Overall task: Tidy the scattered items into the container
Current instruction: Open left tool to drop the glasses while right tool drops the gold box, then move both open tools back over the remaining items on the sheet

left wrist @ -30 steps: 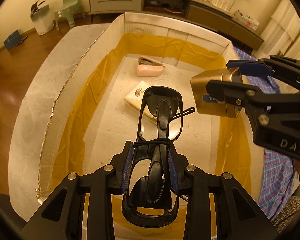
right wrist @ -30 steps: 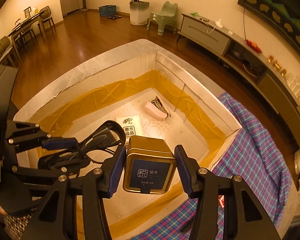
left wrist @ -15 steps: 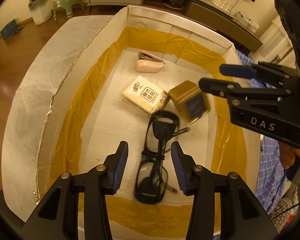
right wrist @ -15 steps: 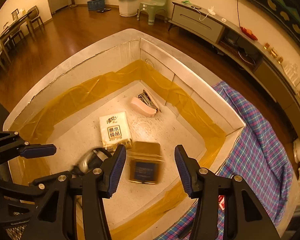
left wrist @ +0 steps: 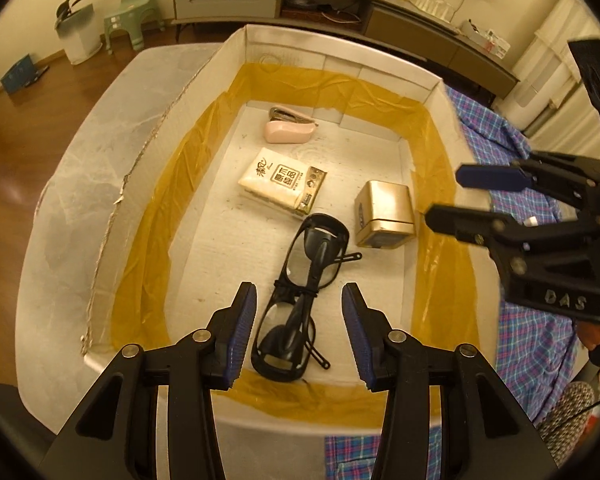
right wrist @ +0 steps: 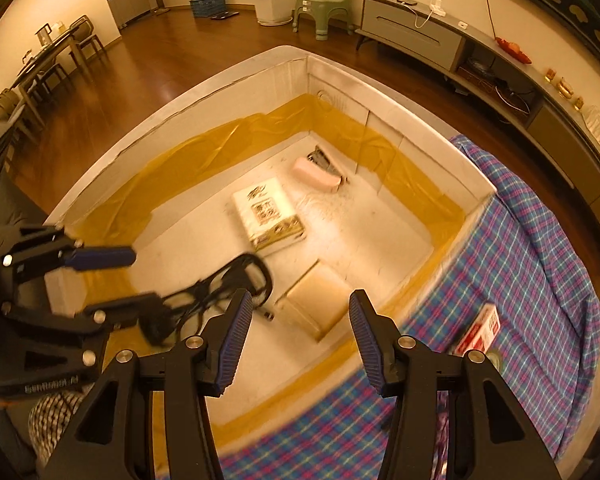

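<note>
left gripper (left wrist: 299, 326): jaws just opened, spread wide, nothing held, glasses (left wrist: 305, 294) lying below in box (left wrist: 340, 50) | right gripper (right wrist: 300, 338): spread, empty, tin (right wrist: 320, 298) seen below

**Two wrist cameras look down into one box**

Each fisheye camera sits behind its own gripper and looks steeply down along the fingers. The left wrist view hangs over the near end of the container (left wrist: 260, 46). The right wrist view looks in over a corner beside the checked cloth (right wrist: 540, 280). Both views share the container floor, and each sees the other gripper.
</note>
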The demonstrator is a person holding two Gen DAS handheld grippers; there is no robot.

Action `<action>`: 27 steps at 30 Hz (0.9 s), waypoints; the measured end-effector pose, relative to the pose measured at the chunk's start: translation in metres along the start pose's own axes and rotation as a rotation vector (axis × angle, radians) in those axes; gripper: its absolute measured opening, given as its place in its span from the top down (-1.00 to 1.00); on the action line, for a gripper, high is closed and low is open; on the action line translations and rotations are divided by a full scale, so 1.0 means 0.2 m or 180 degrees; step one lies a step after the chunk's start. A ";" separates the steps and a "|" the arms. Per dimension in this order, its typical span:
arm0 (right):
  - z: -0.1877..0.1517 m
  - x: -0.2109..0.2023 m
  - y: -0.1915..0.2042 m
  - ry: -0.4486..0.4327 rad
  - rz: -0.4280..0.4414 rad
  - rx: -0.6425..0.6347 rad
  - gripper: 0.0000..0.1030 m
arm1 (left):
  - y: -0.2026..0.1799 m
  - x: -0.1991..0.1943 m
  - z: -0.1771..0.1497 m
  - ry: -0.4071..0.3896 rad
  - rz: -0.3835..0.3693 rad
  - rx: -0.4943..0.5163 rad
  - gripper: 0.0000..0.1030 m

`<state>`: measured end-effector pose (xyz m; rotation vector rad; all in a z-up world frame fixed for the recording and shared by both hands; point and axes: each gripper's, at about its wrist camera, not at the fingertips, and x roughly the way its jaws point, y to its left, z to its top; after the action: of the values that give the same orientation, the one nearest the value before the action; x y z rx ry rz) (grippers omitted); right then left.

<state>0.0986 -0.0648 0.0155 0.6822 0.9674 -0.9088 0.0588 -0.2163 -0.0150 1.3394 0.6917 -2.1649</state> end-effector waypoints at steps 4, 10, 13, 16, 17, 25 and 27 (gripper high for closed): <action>-0.08 -0.09 0.01 -0.0029 0.0046 -0.0040 -0.01 | -0.04 -0.06 -0.03 -0.0037 0.0011 0.0067 0.09; -0.19 -0.22 0.00 -0.0068 -0.0049 -0.0121 -0.02 | -0.17 -0.15 -0.10 -0.0101 0.0029 0.0278 0.09; -0.27 -0.27 0.00 -0.0065 -0.0071 -0.0162 -0.02 | -0.24 -0.19 -0.14 -0.0118 0.0042 0.0375 0.09; -0.34 -0.30 0.00 -0.0066 -0.0084 -0.0188 -0.02 | -0.30 -0.21 -0.18 -0.0109 0.0040 0.0465 0.09; -0.37 -0.31 0.00 -0.0065 -0.0086 -0.0191 -0.02 | -0.33 -0.22 -0.19 -0.0107 0.0040 0.0492 0.09; -0.57 -0.32 -0.02 0.0007 -0.0060 -0.0132 -0.02 | -0.51 -0.24 -0.32 -0.0016 -0.0007 0.0721 0.09; -0.63 -0.32 -0.04 0.0035 -0.0057 -0.0115 -0.02 | -0.56 -0.23 -0.35 0.0022 -0.0022 0.0778 0.09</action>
<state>0.0256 0.0565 0.0200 0.6495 0.9989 -0.9022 0.0511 -0.0802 0.0175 1.4673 0.4450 -2.3095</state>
